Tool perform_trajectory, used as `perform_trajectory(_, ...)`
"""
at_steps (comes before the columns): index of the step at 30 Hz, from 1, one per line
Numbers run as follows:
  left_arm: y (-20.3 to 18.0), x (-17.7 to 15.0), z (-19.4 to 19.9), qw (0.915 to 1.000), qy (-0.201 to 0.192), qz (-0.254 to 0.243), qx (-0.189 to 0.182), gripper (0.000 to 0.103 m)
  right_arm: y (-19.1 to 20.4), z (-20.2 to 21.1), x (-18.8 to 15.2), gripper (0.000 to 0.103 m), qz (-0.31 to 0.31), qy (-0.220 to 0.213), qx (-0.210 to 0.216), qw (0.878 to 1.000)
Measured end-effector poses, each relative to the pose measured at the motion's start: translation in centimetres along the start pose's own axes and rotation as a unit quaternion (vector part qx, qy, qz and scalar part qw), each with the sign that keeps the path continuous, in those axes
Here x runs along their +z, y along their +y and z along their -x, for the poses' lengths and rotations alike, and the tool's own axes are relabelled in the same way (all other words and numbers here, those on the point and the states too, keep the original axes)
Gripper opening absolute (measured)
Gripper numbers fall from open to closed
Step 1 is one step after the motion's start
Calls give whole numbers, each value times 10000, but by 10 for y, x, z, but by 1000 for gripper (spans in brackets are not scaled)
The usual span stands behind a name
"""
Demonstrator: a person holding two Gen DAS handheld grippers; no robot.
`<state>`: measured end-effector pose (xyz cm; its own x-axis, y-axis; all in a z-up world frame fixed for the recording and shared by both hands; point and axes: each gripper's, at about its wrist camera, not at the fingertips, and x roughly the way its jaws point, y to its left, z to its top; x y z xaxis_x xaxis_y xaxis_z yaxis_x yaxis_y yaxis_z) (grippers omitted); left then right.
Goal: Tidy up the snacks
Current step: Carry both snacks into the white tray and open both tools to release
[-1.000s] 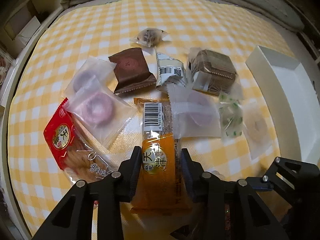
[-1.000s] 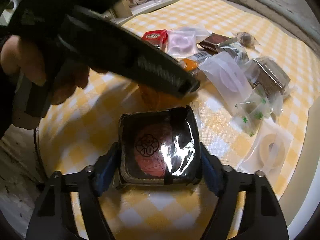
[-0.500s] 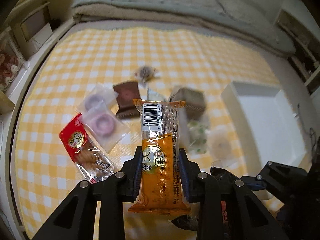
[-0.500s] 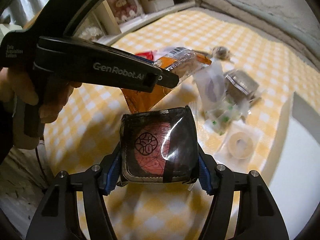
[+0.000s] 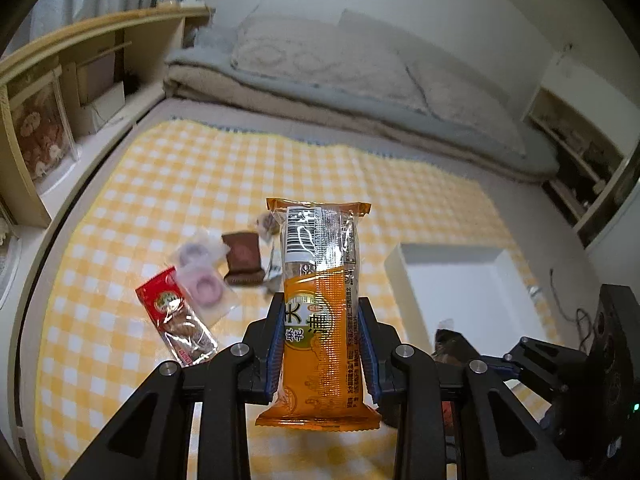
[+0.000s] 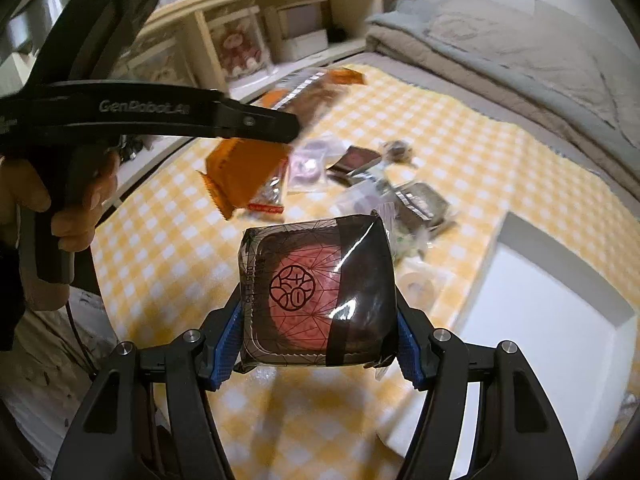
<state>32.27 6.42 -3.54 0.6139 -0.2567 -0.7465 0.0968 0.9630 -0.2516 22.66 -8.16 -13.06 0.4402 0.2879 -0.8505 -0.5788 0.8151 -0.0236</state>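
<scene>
Snacks are both airborne now: left gripper (image 5: 322, 344) pinching the long orange plastic packet (image 5: 320, 308), right gripper (image 6: 318, 338) clamping the dark square wrapped cake (image 6: 316, 292). Both got lifted off the yellow checked cloth (image 5: 160, 184), so I'd guess the white tray (image 6: 560, 320) is next.

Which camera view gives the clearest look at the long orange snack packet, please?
The left wrist view: the orange snack packet stands sharp and front-on, held in the left gripper, its barcode and label readable. The right wrist view shows the same packet only from the side, blurred and partly hidden behind that gripper.
</scene>
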Motion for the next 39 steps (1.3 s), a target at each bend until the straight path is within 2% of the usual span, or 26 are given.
perform_trajectory(4, -10, -5, 23, 9997, -182, 45, -179, 32, -8, 28, 0, 66, -214, -184, -259, 9993)
perform_trajectory(9, -28, -13, 40, 9994, -262, -8, -233, 32, -26, 69, -6, 66, -479, -458, -631, 9958)
perform_trajectory(16, -77, -17, 45, 9986, -348, -205, -350, 32, -55, 119, -18, 66, -950, -870, -925, 9873)
perform_trajectory(19, -97, -19, 44, 9975, -385, -168, -567, 32, -68, 137, -27, 66, -1152, -997, -1040, 9828)
perform_trajectory(26, -138, -20, 13, 9961, -205, -371, -770, 32, -114, 166, -53, 66, -1855, -1094, -1440, 9659)
perform_trajectory(32, -162, -19, -25, 9951, -28, -211, -968, 33, -151, 178, -74, 66, -2283, -1086, -1765, 9513)
perform_trajectory(39, -178, -35, -85, 9942, 330, 82, -1019, 33, -191, 175, -108, 66, -2728, -778, -1957, 9387)
